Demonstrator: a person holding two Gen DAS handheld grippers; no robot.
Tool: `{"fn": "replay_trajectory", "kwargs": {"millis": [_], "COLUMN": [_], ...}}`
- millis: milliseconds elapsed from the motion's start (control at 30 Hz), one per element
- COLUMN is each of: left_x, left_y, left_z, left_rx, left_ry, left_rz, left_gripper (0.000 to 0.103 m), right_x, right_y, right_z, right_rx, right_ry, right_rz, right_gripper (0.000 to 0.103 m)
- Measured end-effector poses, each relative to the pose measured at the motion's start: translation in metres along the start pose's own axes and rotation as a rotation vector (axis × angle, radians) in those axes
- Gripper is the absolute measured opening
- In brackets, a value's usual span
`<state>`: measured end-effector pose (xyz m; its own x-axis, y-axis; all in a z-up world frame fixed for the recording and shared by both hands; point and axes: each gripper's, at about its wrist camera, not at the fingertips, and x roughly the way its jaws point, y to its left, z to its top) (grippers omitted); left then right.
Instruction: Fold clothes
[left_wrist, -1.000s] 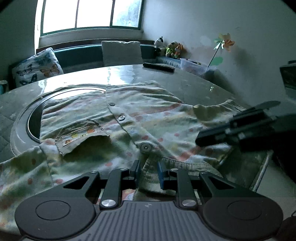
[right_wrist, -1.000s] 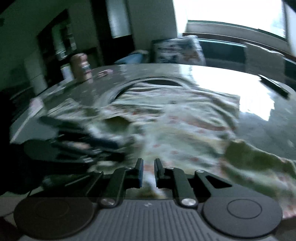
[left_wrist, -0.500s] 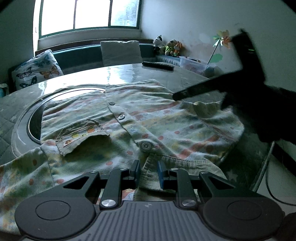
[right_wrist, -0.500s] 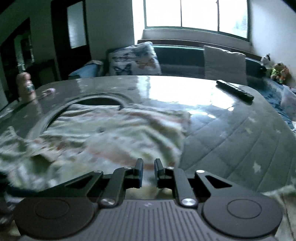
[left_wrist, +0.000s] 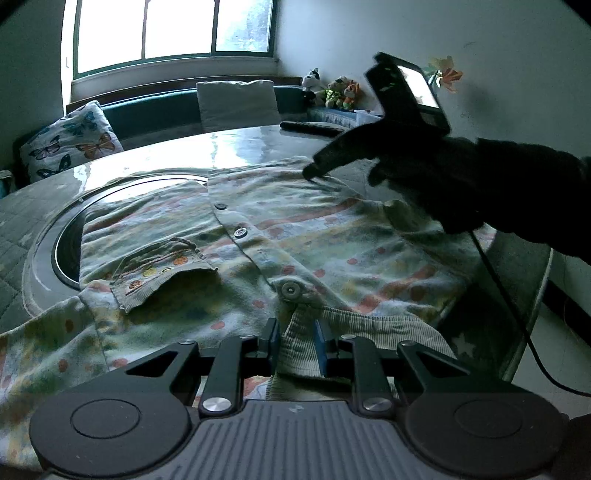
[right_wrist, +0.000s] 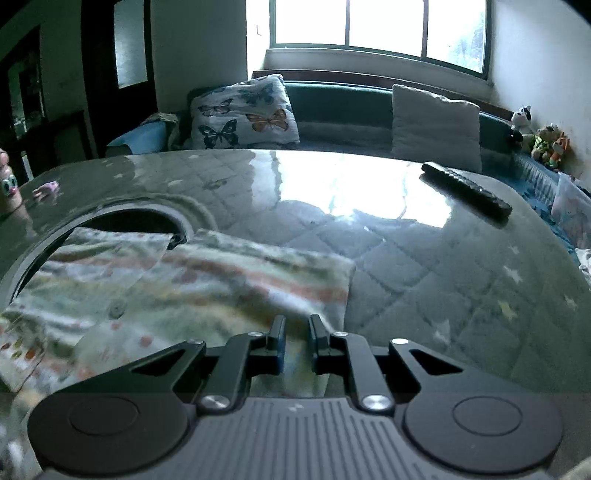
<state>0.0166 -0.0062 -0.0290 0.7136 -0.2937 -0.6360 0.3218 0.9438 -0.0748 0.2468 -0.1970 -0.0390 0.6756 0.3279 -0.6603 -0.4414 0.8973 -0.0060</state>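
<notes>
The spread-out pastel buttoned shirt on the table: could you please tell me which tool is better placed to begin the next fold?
Probably the right tool: it sits over the pastel buttoned shirt's far hem, while the left tool straddles the corduroy collar.

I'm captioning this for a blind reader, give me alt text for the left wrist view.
The left gripper pinches the ribbed collar of a buttoned, spotted shirt spread on a table. The right gripper, in a gloved hand, reaches over the shirt's far edge.
</notes>
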Motion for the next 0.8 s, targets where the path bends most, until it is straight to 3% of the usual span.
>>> {"fn": "replay_trajectory", "kwargs": {"millis": [367, 467, 633, 733, 800], "left_x": [0.000, 0.000, -0.002, -0.004, -0.005], "left_y": [0.000, -0.001, -0.003, -0.008, -0.010], "left_z": [0.000, 0.001, 0.004, 0.008, 0.010], "left_rx": [0.004, 0.010, 0.020, 0.026, 0.030], "left_ry": [0.004, 0.006, -0.005, -0.017, -0.025], "left_rz": [-0.005, -0.001, 0.004, 0.003, 0.003], "left_gripper": [0.022, 0.022, 0.024, 0.031, 0.036], "right_x": [0.031, 0.015, -0.032, -0.063, -0.082], "right_y": [-0.013, -0.013, -0.020, -0.029, -0.037], "right_z": [0.028, 0.029, 0.016, 0.001, -0.013], "right_rx": [0.021, 0.000, -0.022, -0.021, -0.007], "right_ry": [0.008, -0.005, -0.029, -0.035, -0.039], "right_rz": [-0.036, -0.027, -0.027, -0.049, -0.071], "right_gripper": [0.012, 0.013, 0.022, 0.026, 0.035]}}
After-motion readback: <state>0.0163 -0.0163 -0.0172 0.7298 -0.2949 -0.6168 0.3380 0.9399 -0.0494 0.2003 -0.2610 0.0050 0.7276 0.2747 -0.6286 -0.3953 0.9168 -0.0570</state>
